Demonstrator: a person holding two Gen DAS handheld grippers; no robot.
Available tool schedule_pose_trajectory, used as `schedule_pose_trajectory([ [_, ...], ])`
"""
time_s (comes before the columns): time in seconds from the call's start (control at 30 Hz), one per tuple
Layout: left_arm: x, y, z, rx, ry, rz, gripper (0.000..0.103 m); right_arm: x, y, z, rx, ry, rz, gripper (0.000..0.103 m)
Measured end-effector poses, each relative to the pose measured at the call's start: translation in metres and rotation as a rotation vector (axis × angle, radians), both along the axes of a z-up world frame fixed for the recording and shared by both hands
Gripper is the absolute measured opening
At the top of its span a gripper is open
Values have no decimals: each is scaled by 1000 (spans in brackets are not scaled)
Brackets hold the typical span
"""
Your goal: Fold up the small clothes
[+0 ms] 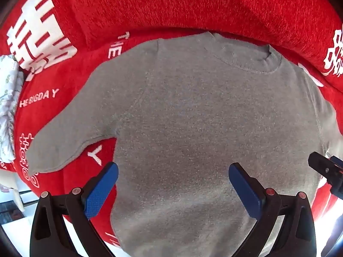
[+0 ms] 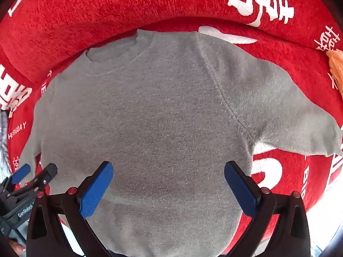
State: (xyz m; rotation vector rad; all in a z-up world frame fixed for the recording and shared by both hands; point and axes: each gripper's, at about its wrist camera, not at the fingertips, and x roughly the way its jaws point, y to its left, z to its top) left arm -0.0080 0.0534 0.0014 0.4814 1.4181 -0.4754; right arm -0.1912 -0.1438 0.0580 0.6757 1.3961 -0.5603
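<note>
1. One gray sweater [image 1: 193,117] lies flat and spread out ahead of my two grippers, neck hole at the far end, hem toward me.
2. It rests on one red cover [image 1: 171,4] with white lettering; whether a table lies beneath it I cannot tell.
3. My left gripper [image 1: 173,189] is spread wide and holds nothing; its two blue pads [image 1: 100,190] stand over the lower left part of the sweater, the left pad near the body's left edge.
4. My right gripper [image 2: 168,188] is likewise wide apart and empty, above the lower body of the sweater, its right pad close to the body's right edge.
5. I count two sleeves: one runs out to the left of my left gripper, one to the right of my right gripper.
6. One floral cloth [image 1: 8,107] sits far off to my left gripper's left.
7. One orange object [image 2: 336,68] shows far off to my right gripper's right.
</note>
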Motion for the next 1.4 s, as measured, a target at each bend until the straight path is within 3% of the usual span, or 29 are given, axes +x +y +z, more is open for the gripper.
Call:
schedule_pose_trajectory([
  [0.1,-7,-27,-8,40,-15,37,103,0,3,-3,-1,-3,5,103],
  [0.43,-6,-44,-16,66,-22,64,103,1,-7,-10,14,3,37,103],
  [1.4,-1,-56,-19,79,-19,78,103,6,-4,-9,9,12,50,103],
])
